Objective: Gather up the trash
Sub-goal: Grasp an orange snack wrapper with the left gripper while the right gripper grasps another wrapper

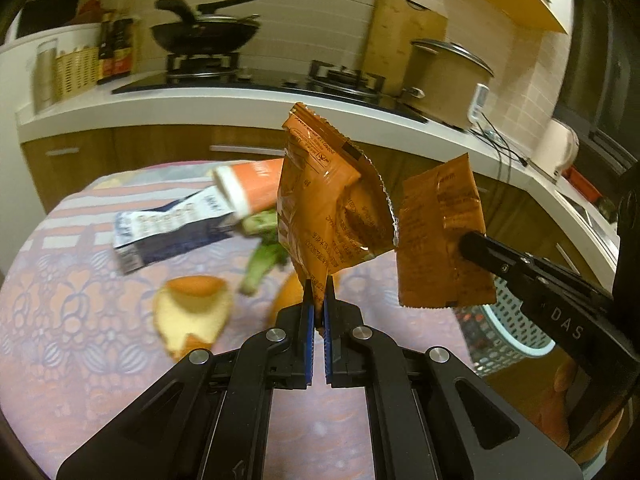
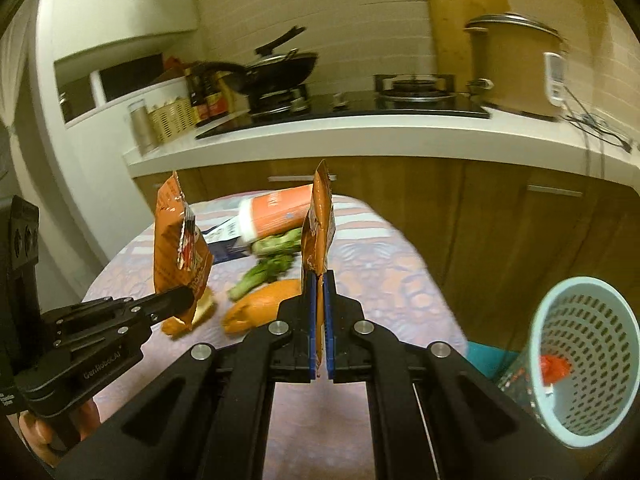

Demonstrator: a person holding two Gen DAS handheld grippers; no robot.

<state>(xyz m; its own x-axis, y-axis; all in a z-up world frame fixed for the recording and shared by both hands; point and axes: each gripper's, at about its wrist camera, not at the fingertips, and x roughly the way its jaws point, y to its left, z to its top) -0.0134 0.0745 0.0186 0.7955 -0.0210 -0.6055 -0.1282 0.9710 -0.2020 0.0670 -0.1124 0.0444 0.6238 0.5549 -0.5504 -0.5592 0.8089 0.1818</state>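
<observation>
Both grippers have their blue pads squeezed tight on orange snack wrappers, held up above the table. Left gripper (image 1: 317, 300) pinches the torn wrapper (image 1: 332, 208) by its bottom corner, long axis standing up. Right gripper (image 2: 319, 308) clamps the flatter wrapper (image 2: 318, 224) edge-on. That pale blue basket (image 2: 582, 360) sits off to the right, low beside the table edge, so the right hand looks way closer and probably drops first. Orange peel (image 1: 192, 312), greens (image 2: 268, 264) and a carton (image 1: 168, 232) are left on the tablecloth (image 1: 80, 320).
</observation>
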